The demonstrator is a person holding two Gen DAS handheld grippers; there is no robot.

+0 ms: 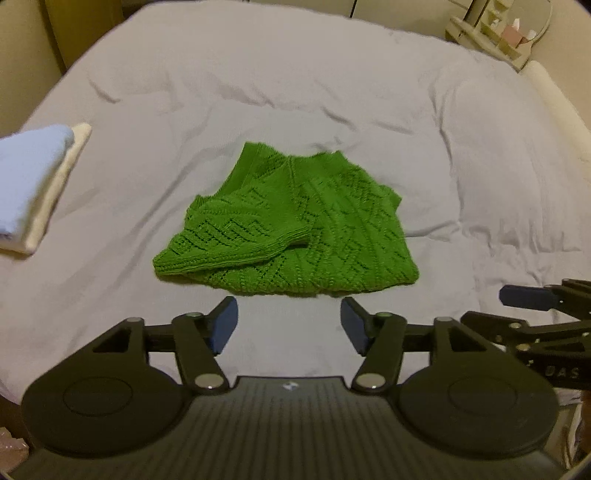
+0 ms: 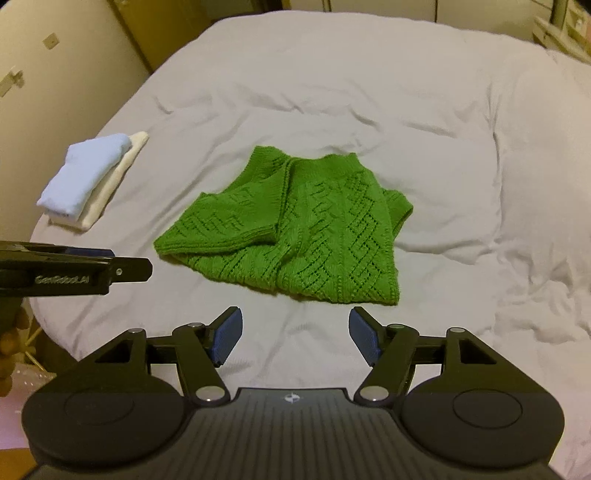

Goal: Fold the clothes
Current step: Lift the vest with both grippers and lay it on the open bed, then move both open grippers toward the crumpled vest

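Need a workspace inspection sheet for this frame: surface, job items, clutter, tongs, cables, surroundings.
Surface: bed under a pale, wrinkled cover.
Job's things: green knit garment lies mid-bed, partly folded, one sleeve turned across the body. Stack of folded cloths, light blue on cream, sits near the bed's left edge.
Clutter: nothing seen on the bed besides these.
Tongs: left tongs open, nothing between them, short of the garment's near hem. Right tongs open, empty, also short of the hem.
Cables: nothing seen.
Surroundings: cream shelf unit with small items beyond the far right corner; wall along the left.
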